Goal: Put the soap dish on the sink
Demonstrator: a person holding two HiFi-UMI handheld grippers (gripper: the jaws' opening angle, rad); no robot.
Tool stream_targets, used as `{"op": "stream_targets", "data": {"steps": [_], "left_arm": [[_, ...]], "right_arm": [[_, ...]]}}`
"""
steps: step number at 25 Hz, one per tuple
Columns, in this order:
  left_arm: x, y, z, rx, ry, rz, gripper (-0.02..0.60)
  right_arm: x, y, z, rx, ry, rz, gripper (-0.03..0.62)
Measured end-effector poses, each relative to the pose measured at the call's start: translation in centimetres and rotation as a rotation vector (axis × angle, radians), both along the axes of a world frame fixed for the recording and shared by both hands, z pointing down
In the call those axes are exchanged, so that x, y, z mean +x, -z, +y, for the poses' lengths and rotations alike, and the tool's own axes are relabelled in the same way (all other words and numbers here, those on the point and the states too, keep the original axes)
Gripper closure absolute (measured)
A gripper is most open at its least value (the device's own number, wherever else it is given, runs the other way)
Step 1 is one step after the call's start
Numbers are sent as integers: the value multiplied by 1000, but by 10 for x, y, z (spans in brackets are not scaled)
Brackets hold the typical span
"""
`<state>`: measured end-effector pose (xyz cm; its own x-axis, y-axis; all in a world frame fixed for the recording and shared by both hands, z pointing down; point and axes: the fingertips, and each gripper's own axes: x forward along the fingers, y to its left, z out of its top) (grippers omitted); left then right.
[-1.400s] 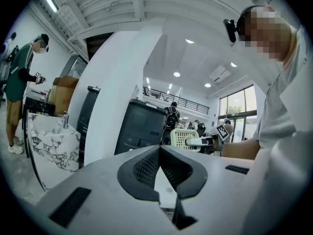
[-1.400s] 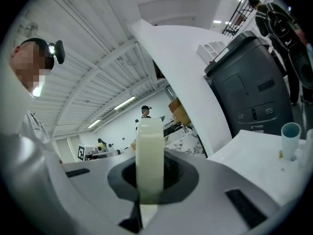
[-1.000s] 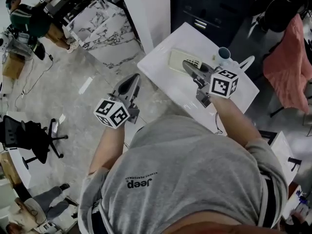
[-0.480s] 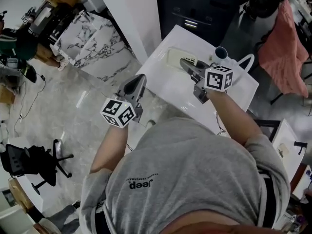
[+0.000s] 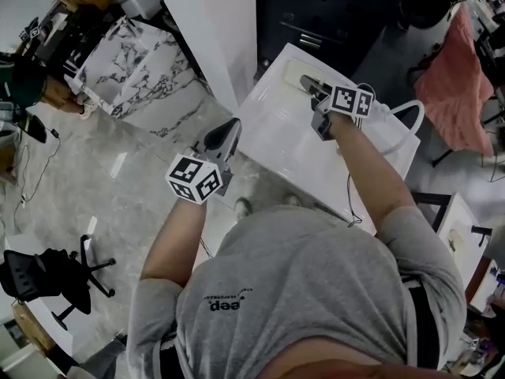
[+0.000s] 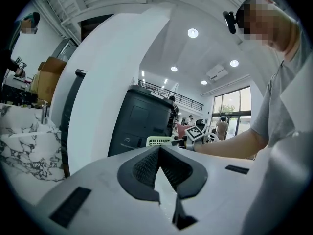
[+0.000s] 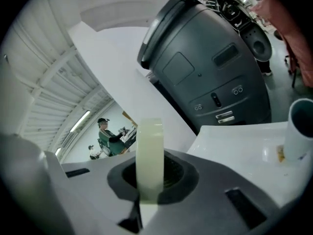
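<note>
The soap dish [image 5: 298, 73] is a pale cream slotted tray, held low over the far end of the white sink top [image 5: 276, 144]. My right gripper [image 5: 309, 83] is shut on it. In the right gripper view the soap dish [image 7: 149, 158] stands edge-on between the dark pads, above the sink top [image 7: 244, 141]. My left gripper [image 5: 229, 126] hangs level by the sink's near left edge. It is shut with nothing in it, and its pads [image 6: 146, 168] meet at the tip. From the left gripper view the dish [image 6: 159, 141] shows far off beside the right gripper's marker cube [image 6: 194, 132].
A white cup [image 7: 299, 131] stands on the sink top to the right of the dish. A dark grey cabinet [image 5: 331, 14] rises behind the sink, with a white pillar [image 5: 209, 30] to its left. A marbled basin [image 5: 118, 61] sits on the floor at left. Pink cloth [image 5: 454, 77] hangs at right.
My right gripper has carried the soap dish farther away and lower, toward the sink's back edge. My left gripper has moved forward up to the sink's near left edge.
</note>
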<state>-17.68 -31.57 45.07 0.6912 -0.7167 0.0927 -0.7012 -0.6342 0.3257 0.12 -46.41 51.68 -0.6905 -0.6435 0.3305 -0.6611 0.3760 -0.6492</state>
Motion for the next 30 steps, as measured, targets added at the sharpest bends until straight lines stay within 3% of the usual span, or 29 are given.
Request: {"op": "stream_targets", "data": {"steps": [6,13,20,30], "left_arm": [[-11,-27,-27,-42,7,-3,568],[-22,-60,-43,-104,13,7,568],[-28,-85,-45,-156,-4,27,568],[-30,-95,-54,-185,4,58,568]], "right_arm": [[22,-64,-68,-105,-96,14,531],[37,-124,-123,-219,-140,28,531],[40,-172,-142,-322,-137,14,531],[50,-195,-152,-387,-116,177,470]]}}
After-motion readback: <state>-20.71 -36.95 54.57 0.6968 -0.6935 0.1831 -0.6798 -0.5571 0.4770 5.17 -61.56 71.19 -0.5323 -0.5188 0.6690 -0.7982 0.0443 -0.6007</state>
